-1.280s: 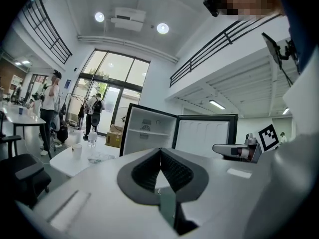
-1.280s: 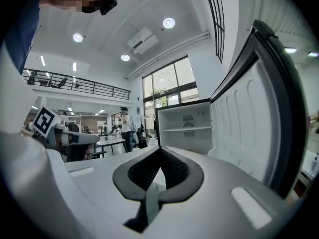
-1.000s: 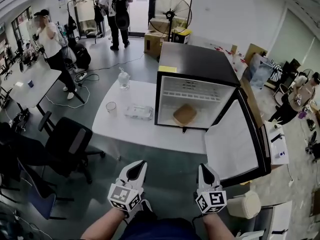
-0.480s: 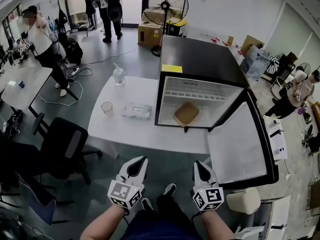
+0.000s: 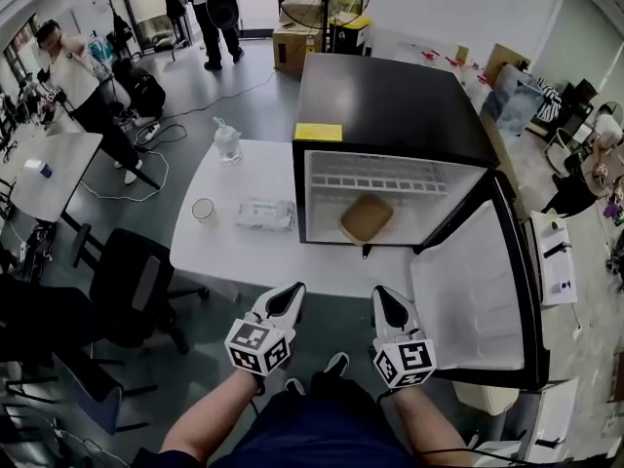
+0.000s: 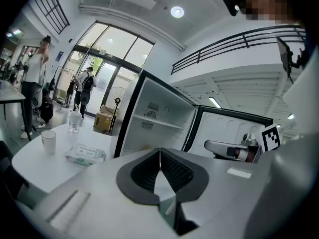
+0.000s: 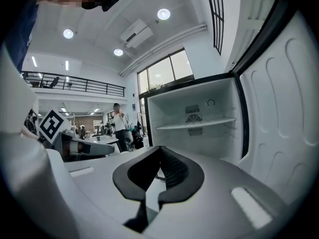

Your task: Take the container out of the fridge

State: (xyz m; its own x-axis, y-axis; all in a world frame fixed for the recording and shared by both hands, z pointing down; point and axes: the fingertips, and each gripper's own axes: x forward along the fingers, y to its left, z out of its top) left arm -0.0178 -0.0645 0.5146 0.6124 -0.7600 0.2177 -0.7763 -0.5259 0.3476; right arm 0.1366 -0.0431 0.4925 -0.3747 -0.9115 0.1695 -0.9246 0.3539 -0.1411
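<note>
Forearms (image 5: 210,422) aim left tool (image 5: 290,291) and right tool (image 5: 384,294) at the fridge (image 5: 390,105), both pressed together, empty.

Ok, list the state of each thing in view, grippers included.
Fridge door: open wide.
Container: inside the fridge, not gripped.
Left gripper: shut, empty.
Right gripper: shut, empty.
Cup: upright on the table.
Bottle: upright on the table.
Wipes pack: lying flat on the table.

A white table (image 5: 229,261) carries a clear cup (image 5: 203,210), a pack of wipes (image 5: 264,214) and a plastic bottle (image 5: 226,141). A black office chair (image 5: 132,291) stands just beside it.
</note>
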